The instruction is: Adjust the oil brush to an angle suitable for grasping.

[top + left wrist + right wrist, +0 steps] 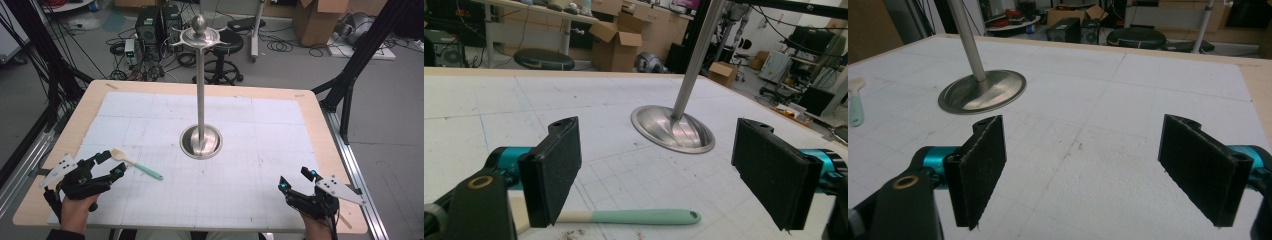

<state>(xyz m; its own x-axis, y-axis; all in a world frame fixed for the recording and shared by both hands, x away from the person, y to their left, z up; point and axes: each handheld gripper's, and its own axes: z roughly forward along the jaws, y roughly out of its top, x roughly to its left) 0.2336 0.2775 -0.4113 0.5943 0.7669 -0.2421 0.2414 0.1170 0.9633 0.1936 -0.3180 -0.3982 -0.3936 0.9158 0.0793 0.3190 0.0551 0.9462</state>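
Note:
A tall metal stand (201,90) with a round base (201,142) and hooked arms at its top rises from the middle of the white mat. A small spatula (137,164) with a cream blade and mint-green handle lies flat at the front left. My left gripper (111,164) sits open just left of it; in the left gripper view the handle (644,216) lies on the mat below and between the wide-apart jaws, untouched. My right gripper (296,180) rests open at the front right, nothing between its pads (980,170).
The wooden table (310,102) carries a white gridded mat (240,175). Behind the table stand a black stool (225,47), computer towers, cables and cardboard boxes (320,20). Black frame struts (360,55) flank the table on both sides.

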